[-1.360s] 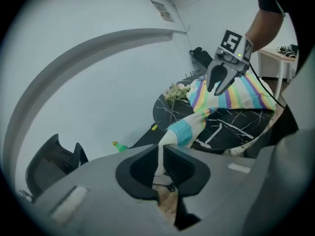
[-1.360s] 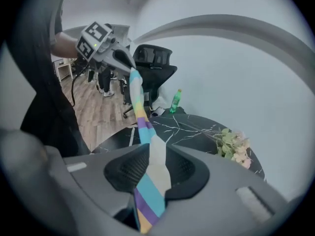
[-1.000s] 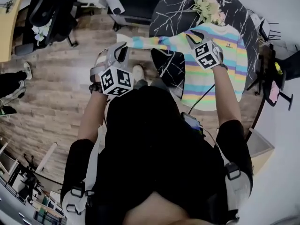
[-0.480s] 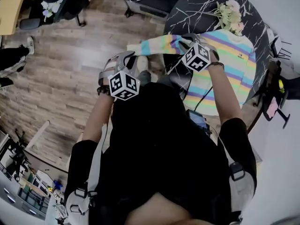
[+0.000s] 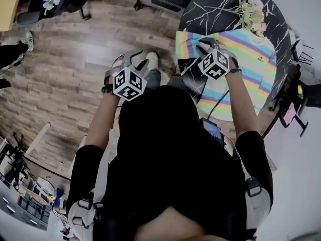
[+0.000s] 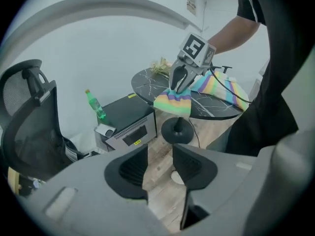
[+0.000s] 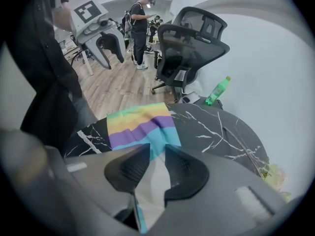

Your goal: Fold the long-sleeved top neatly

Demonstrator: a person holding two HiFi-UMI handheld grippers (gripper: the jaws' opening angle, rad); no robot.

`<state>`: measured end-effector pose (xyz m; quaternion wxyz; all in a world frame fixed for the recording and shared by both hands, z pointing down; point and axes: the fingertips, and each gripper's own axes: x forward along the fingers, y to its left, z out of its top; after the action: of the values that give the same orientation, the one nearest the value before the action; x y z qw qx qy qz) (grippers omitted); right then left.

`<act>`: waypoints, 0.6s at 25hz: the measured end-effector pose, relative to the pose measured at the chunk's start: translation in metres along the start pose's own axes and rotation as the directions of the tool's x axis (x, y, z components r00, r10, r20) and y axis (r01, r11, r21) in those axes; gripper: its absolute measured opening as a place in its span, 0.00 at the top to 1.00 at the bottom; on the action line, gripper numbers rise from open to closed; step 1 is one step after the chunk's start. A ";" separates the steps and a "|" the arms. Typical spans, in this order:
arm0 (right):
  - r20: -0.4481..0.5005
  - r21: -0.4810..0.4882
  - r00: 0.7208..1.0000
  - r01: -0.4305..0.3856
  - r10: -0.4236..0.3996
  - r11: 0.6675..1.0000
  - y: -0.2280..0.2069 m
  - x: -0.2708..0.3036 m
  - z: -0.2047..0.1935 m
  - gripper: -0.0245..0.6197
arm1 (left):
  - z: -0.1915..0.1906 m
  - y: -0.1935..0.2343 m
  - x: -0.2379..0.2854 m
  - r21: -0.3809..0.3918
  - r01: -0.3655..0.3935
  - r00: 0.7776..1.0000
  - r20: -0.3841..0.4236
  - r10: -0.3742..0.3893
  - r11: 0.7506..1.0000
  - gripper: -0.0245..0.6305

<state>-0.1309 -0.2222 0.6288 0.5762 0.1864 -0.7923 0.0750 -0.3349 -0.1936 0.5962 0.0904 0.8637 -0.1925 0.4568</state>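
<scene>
Sleeve (image 7: 142, 127) now lies at the surface's (image 5: 220, 4) edge; my left gripper (image 6: 160, 151) just opened, empty; my right gripper (image 7: 157, 149) clamps the top (image 5: 251, 49).

Looks like an office: mesh swivel chair (image 7: 189, 48), plank floor (image 5: 75, 74), round marble bench (image 7: 216, 132), person (image 7: 140, 31) standing further back.

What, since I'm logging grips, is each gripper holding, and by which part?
The right gripper pinches the striped top by its folded sleeve, at the edge of the table. The left gripper, whose jaws have just been opening, holds nothing.
</scene>
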 end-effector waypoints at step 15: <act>0.068 0.230 0.991 0.094 -0.113 0.969 -0.006 -0.041 -0.005 0.80 | 0.052 0.033 0.084 0.109 0.220 0.974 0.024 -0.224 0.969 0.71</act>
<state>-0.1127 -0.2177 0.5910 0.5217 0.2949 -0.7904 0.1269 -0.2663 -0.2617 0.6352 0.0918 0.8915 -0.0717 0.4378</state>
